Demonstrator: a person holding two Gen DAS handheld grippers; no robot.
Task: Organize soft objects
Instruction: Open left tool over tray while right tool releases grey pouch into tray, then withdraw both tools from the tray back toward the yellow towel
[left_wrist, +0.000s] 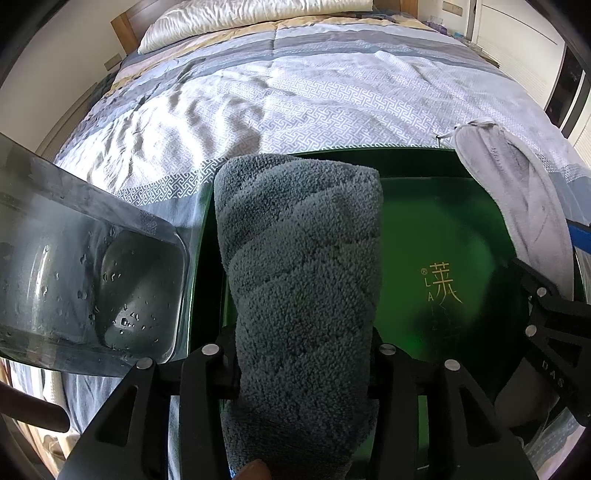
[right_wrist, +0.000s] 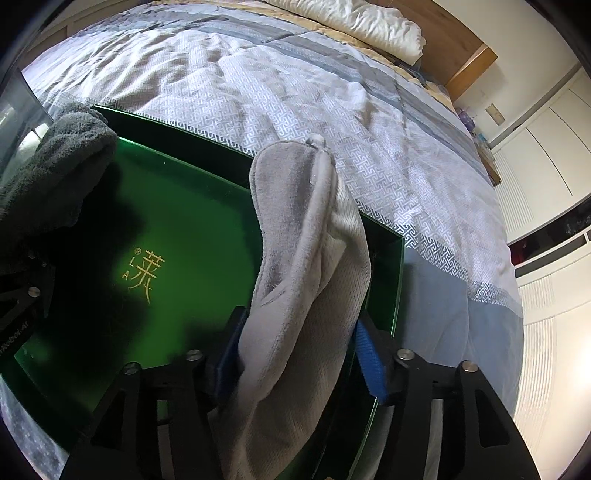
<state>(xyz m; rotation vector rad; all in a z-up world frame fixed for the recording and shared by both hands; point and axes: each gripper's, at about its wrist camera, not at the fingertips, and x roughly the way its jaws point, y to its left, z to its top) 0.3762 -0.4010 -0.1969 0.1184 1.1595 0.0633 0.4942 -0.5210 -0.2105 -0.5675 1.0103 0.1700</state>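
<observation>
My left gripper (left_wrist: 303, 365) is shut on a rolled blue-grey towel (left_wrist: 299, 258) and holds it over the left part of a green box (left_wrist: 443, 221) with gold lettering. My right gripper (right_wrist: 299, 354) is shut on a light grey soft cloth (right_wrist: 306, 258) and holds it over the box's right side (right_wrist: 184, 221). The towel also shows at the left of the right wrist view (right_wrist: 55, 158). The grey cloth shows at the right of the left wrist view (left_wrist: 517, 192).
The box lies on a bed with a patterned grey-white quilt (left_wrist: 295, 99). A clear plastic container (left_wrist: 92, 266) stands just left of the box. Pillows (left_wrist: 240, 14) lie at the headboard. White wardrobes (right_wrist: 546, 147) stand beside the bed.
</observation>
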